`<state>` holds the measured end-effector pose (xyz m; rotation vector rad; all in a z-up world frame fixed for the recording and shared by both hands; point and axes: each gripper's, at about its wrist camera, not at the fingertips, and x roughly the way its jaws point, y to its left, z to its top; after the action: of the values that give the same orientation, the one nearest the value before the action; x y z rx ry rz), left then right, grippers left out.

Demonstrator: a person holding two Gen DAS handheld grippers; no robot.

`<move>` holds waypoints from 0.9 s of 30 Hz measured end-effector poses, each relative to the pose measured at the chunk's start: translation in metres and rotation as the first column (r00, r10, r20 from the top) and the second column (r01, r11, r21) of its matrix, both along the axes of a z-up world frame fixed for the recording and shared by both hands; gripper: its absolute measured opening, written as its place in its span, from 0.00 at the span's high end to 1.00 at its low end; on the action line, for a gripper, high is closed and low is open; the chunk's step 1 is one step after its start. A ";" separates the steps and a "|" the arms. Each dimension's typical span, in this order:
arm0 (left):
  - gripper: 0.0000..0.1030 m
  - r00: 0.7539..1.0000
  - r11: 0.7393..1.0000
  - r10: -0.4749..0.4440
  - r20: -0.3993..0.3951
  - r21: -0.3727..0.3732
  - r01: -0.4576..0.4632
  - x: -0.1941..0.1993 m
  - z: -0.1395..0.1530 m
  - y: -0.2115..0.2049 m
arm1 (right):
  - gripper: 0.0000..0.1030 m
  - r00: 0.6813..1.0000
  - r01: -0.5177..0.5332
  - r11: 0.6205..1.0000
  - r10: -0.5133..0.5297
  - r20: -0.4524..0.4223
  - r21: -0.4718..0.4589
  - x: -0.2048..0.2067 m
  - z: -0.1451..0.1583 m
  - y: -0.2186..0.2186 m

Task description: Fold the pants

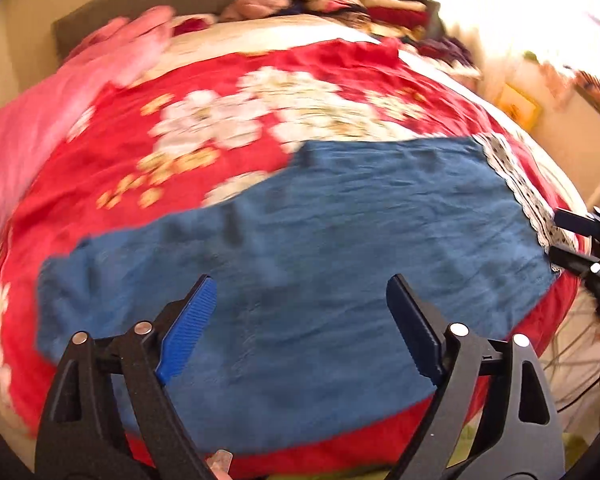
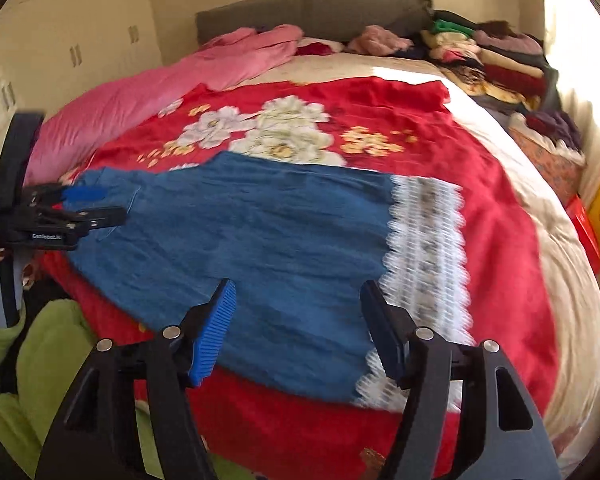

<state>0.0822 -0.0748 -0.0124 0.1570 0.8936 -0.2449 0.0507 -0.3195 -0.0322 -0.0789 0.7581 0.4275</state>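
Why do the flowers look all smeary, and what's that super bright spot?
Left wrist view: motion blur smears the red flowered blanket, and window glare whitens the top right corner. Right wrist view: sharper, though the blue pants have a blurred lace hem.

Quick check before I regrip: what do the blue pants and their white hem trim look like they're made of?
Blue pants: a soft, matte woven cloth, likely light denim or cotton, going by the fine wrinkles and the stitched pocket. White scalloped hem trim: looks like openwork lace, since a darker pattern shows through it. Blur leaves the weave uncertain.
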 end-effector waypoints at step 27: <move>0.09 0.999 0.999 -0.049 0.001 -0.024 0.049 0.020 -0.007 -0.023 | 0.31 0.992 0.110 0.994 -0.110 -0.057 -0.008 -0.005 -0.009 -0.026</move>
<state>0.1021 -0.0981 -0.0193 0.1563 0.8864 -0.3012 0.0452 -0.3450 -0.0410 -0.0289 0.8156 0.3241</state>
